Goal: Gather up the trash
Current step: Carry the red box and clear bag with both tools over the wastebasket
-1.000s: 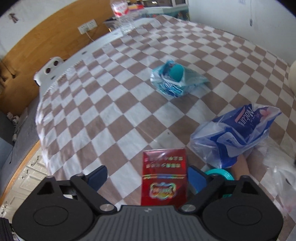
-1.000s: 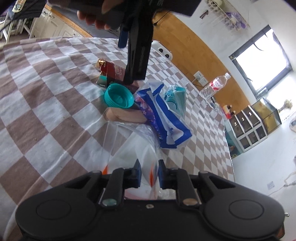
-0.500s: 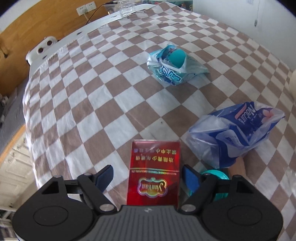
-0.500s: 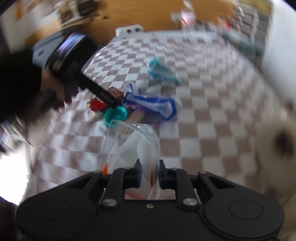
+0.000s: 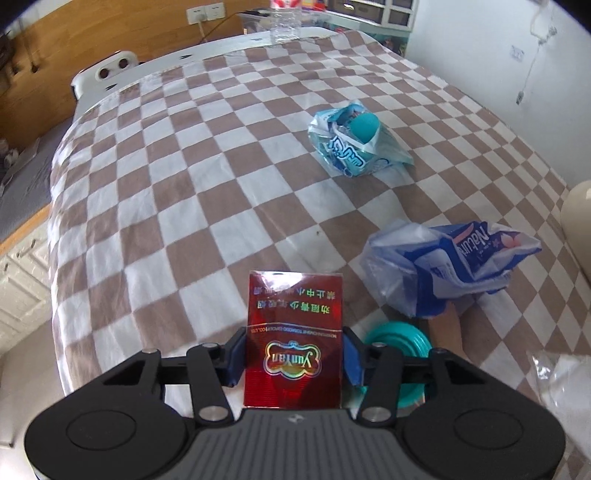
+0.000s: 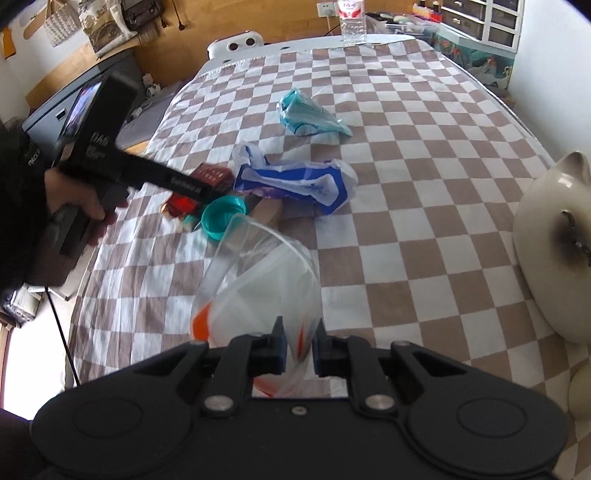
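Gripping a red cigarette pack [image 5: 293, 341] by its two long sides, the left tongs [image 5: 294, 360] have their blue pads pressed against the box, which points forward between them with its gold emblem facing the camera. From the right wrist view the same pack [image 6: 211, 176] sits low over the checkered cloth [image 5: 192, 192] that covers the tabletop (whether it touches the cloth or hangs just above it I cannot tell). Just right of the pack lies a teal lid [image 5: 397, 338], partly hidden behind the tongs' right finger, and beside that a tan, cylinder-shaped piece [image 6: 267, 212] pokes out from under a crumpled blue-and-white plastic wrapper [image 5: 461, 266]. Farther back on the cloth, well apart from this cluster, rests a teal snack bag [image 5: 354, 142].

Moving right, the right tongs [image 6: 298, 349] are closed on the near edge of a clear plastic bag [image 6: 258, 280], a thin fold of film with orange print pinched between the pads. The bag's mouth stands open toward the trash cluster, its far rim near the teal lid [image 6: 221, 216].

At the far right edge of the tabletop stands a cream cat-shaped ceramic figure [image 6: 554, 251]. A clear water bottle [image 6: 351, 16] stands at the far end, past the cloth, in front of a wood-panelled wall.
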A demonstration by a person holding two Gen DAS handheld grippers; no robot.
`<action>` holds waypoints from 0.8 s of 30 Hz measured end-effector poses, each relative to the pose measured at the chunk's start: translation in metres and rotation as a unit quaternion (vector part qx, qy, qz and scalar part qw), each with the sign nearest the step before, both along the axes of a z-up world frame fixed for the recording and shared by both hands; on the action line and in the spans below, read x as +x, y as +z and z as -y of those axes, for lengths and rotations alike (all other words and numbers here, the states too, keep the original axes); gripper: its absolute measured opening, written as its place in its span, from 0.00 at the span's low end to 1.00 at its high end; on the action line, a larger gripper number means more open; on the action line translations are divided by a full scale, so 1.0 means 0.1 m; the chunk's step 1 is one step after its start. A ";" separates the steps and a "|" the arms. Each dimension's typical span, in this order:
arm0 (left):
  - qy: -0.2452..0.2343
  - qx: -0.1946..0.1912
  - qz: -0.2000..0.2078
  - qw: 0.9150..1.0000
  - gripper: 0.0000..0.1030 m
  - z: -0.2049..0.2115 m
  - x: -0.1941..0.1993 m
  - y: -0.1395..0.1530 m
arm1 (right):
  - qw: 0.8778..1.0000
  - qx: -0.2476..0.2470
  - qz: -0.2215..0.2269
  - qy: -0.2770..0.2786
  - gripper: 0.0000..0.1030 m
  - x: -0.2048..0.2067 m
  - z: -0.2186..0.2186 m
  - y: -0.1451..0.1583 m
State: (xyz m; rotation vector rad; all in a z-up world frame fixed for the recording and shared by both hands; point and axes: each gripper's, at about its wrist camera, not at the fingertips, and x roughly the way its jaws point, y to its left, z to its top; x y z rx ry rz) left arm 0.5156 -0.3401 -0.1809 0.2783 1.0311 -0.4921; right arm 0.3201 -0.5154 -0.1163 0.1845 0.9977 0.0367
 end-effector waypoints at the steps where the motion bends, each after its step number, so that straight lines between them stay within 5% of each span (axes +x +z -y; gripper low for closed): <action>1: 0.003 -0.004 0.002 1.000 0.50 -0.03 -0.04 0.02 | 1.000 -0.002 0.002 -0.002 0.13 0.00 0.00 0.01; 24: 0.056 -0.076 0.097 0.991 0.50 -0.65 -1.51 1.05 | 0.996 -0.015 0.084 -0.018 0.12 -0.45 -0.26 0.53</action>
